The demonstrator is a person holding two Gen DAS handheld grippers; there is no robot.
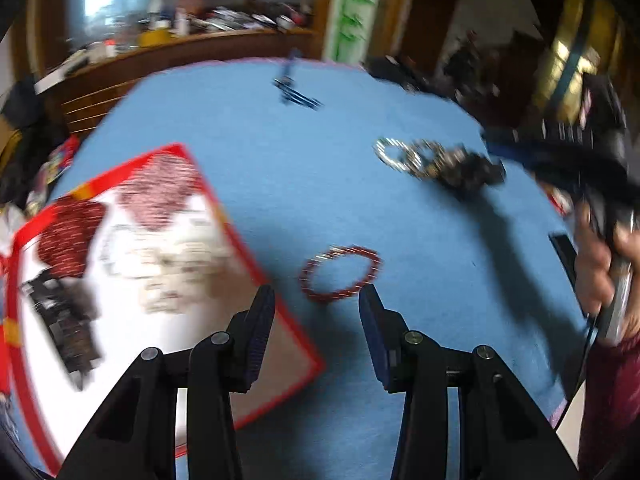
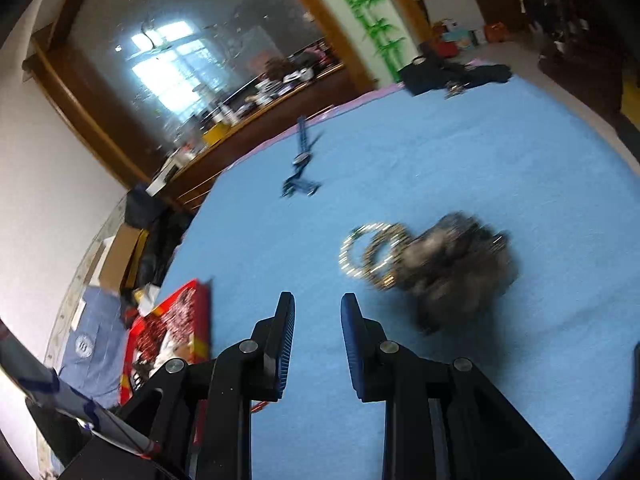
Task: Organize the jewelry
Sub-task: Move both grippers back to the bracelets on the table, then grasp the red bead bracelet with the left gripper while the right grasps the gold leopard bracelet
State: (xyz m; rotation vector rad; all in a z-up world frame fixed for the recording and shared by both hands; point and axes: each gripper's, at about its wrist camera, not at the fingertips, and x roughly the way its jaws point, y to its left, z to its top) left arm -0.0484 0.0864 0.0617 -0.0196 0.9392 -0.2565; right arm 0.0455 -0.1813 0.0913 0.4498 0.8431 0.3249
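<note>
A red bead bracelet (image 1: 340, 274) lies on the blue cloth (image 1: 280, 184), just ahead of my left gripper (image 1: 317, 292), which is open and holds nothing. A red-rimmed white tray (image 1: 276, 292) at the left holds piles of red beads (image 1: 156, 196), pale beads (image 1: 172, 268) and dark pieces (image 1: 64, 320). Silver ring bracelets (image 2: 372, 254) lie beside a dark jewelry heap (image 2: 460, 272), ahead and right of my right gripper (image 2: 318, 300). It is open over bare cloth. The same tray (image 2: 168, 332) shows at its left. Both views are blurred.
A blue beaded piece (image 1: 296, 92) (image 2: 302, 164) lies farther back on the cloth. Dark fabric (image 2: 452, 74) sits at the far edge. A hand with the other gripper (image 1: 600, 216) is at the right edge of the left wrist view. A cluttered wooden counter (image 1: 180, 44) stands behind.
</note>
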